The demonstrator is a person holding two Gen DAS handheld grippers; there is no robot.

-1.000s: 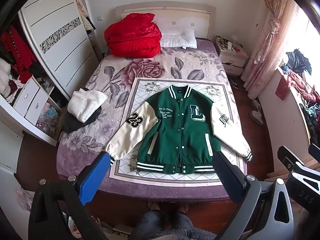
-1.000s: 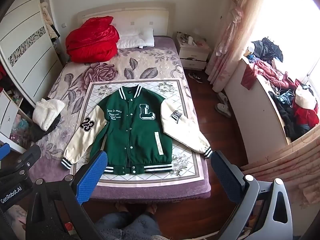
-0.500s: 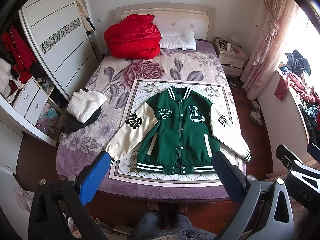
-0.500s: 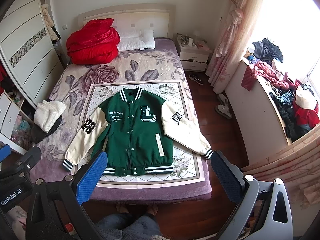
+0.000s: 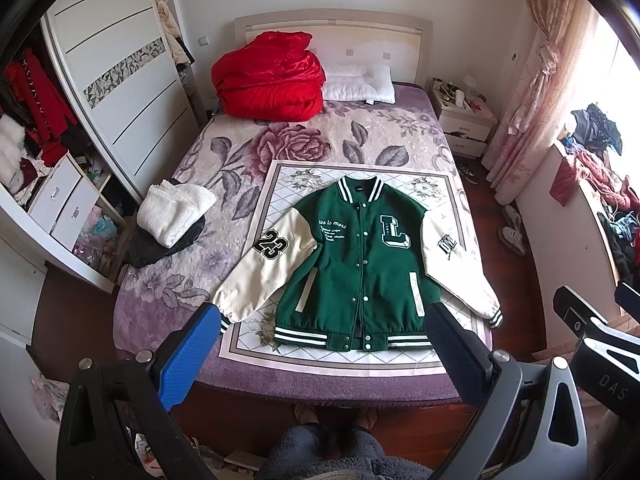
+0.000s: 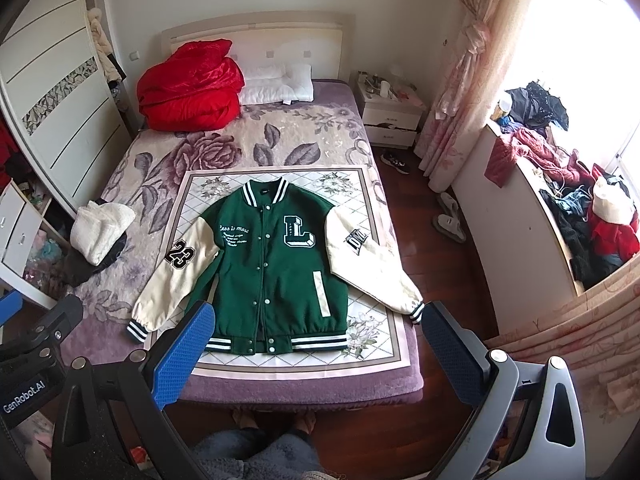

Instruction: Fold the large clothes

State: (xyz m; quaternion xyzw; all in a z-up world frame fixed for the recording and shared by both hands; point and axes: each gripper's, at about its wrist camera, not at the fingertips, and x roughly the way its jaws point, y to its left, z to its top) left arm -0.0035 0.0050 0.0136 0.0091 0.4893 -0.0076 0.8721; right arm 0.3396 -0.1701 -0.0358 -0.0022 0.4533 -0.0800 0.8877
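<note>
I see both my left tongs [image 5: 320, 344] and right tongs [image 6: 316, 336] spread apart, empty, above the bed's [image 5: 168, 292] foot, where the green jacket [image 5: 360, 264] lies flat on the mat [image 5: 280, 184].

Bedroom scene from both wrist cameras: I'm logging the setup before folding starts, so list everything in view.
jacket: 1, green with cream sleeves, flat on the quilted mat
quilted mat: 1, white, on the bed
bed: 1, purple floral cover
red duvet: 1, bundled by the headboard
pillow: 1, white, beside the duvet
white knit: 1, folded, bed's left edge
nightstand: 1, white, right of bed
left gripper: blue pads, open, empty
right gripper: blue pads, open, empty
</note>
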